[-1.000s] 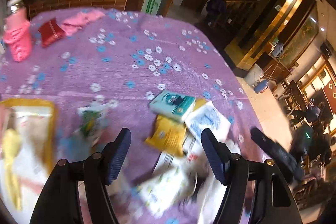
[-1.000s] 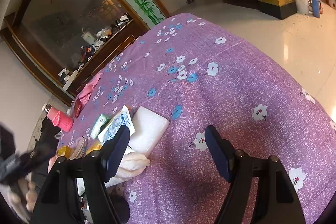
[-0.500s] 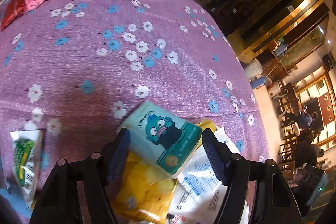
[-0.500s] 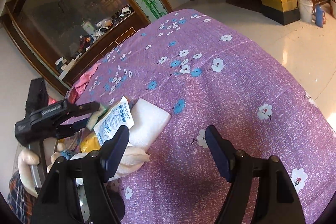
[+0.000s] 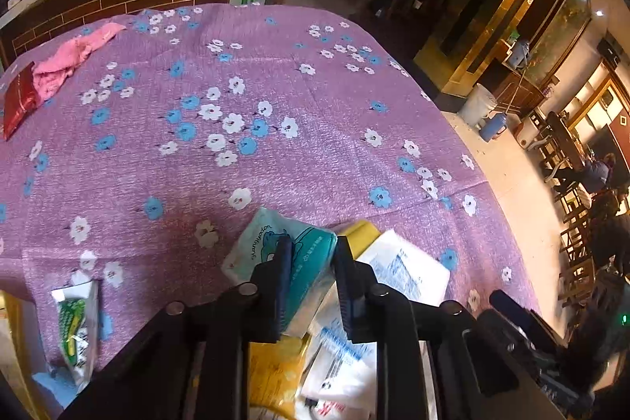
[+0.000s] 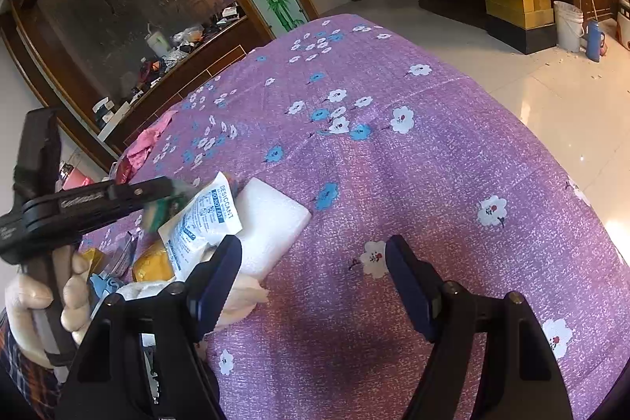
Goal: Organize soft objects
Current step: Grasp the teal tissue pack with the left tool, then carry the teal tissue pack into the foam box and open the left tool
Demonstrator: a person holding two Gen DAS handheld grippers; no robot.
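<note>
Now left gripper point(image 5: 311, 254) fingers point(image 5: 284, 262) pinch the teal tissue pack point(image 5: 311, 243).

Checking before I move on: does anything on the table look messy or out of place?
Yes. The packets lie in a loose overlapping heap: desiccant pack on the white sponge, yellow packet underneath. The left hand-held gripper is shut on the teal tissue pack. A pink cloth lies crumpled at the far edge.

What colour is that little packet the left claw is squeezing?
The tissue packet is teal with a blue cartoon character, clearest in the left wrist view, pinched in the left gripper.
</note>
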